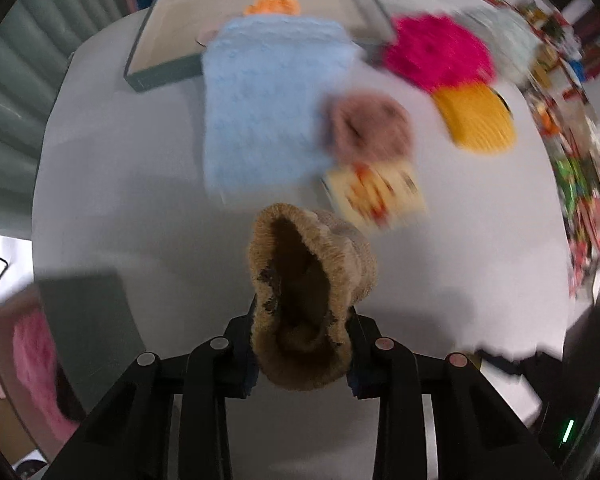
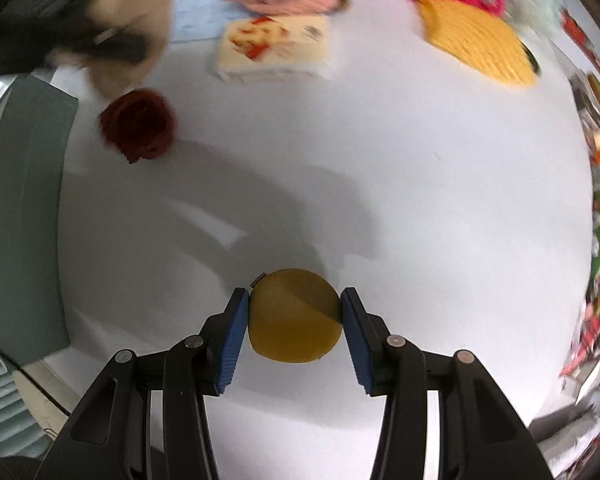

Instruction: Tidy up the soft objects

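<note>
Both tongs are closed on soft things: the left tongs (image 1: 302, 350) pinch a tan knitted hat with a fuzzy, ribbed rim (image 1: 306, 296), lifted above the bench, and the right tongs (image 2: 295, 320) press their blue ridged pads (image 2: 232, 340) against both sides of a smooth, round mustard-yellow cushion-like ball (image 2: 294, 316). Under them spreads the white round bench (image 1: 140, 220). On its far side stands a shallow grey-green box with a pale inside (image 1: 172, 20), and a light blue fluffy knitted cloth (image 1: 268, 100) hangs over its front wall onto the bench. Beside it lie a shaggy magenta piece (image 1: 436, 52), a ribbed yellow knitted piece (image 1: 476, 120), a brownish-pink woolly round thing (image 1: 368, 128), a cream printed flat packet (image 1: 380, 192) and a dark red crocheted roll (image 2: 140, 124).
</note>
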